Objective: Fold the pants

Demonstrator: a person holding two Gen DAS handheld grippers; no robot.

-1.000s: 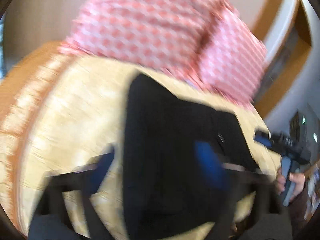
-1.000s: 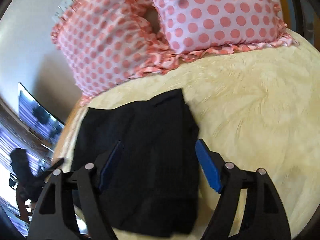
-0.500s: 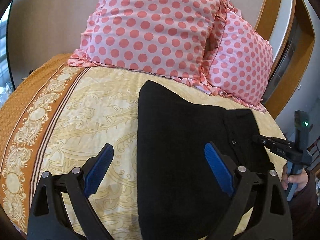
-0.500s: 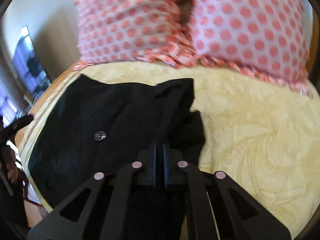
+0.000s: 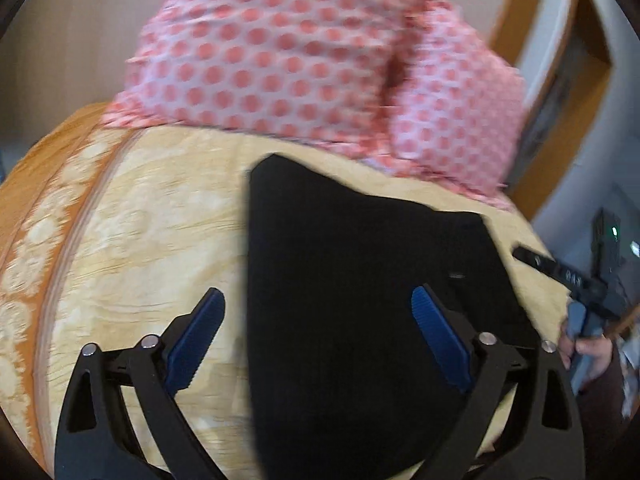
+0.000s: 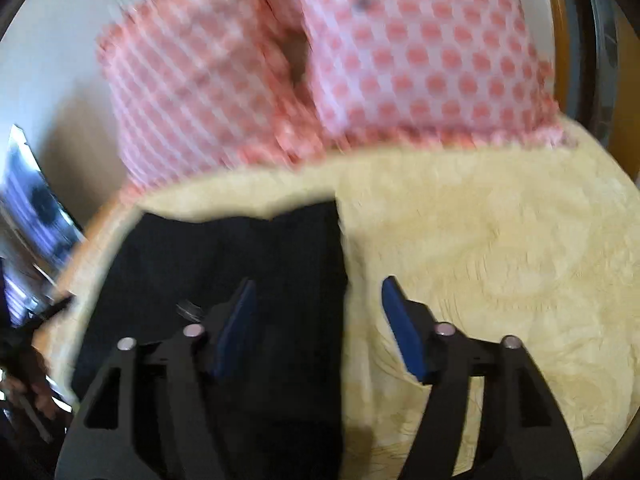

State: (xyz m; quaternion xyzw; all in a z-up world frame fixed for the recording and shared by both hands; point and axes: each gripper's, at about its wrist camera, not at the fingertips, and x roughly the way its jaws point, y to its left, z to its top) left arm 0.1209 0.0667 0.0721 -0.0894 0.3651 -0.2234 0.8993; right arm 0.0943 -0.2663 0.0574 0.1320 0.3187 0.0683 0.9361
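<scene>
The black pants [image 5: 360, 300] lie flat on the yellow bedspread [image 5: 152, 240], just short of the two pink polka-dot pillows [image 5: 300, 60] at the head of the bed, already gathered into a compact, roughly rectangular bundle. Half a second ago the right gripper [image 6: 316, 312] had its fingers pinched together on the pants' edge nearest the open bedspread; now those blue pads [image 6: 400, 336] stand apart, straddling that same edge with nothing between them — the cloth has been let go. The edge it dropped runs fairly straight away from the pillows, with bare bedspread [image 6: 500, 260] beyond it. A small metal button [image 6: 190, 309] shows on the fabric just beside the gripper's inner finger.

The left gripper [image 5: 316, 320] hovers over the other side of the pants, fingers spread wide and empty as they were before; its view is smeared, so the hand is in motion. The right gripper [image 5: 560, 276] shows at the far side of the pants from there.

The release suggests one fold has just been laid down. Judging by the bundle's shape, the folding is far along — perhaps one more halving or a smoothing pass remains.
</scene>
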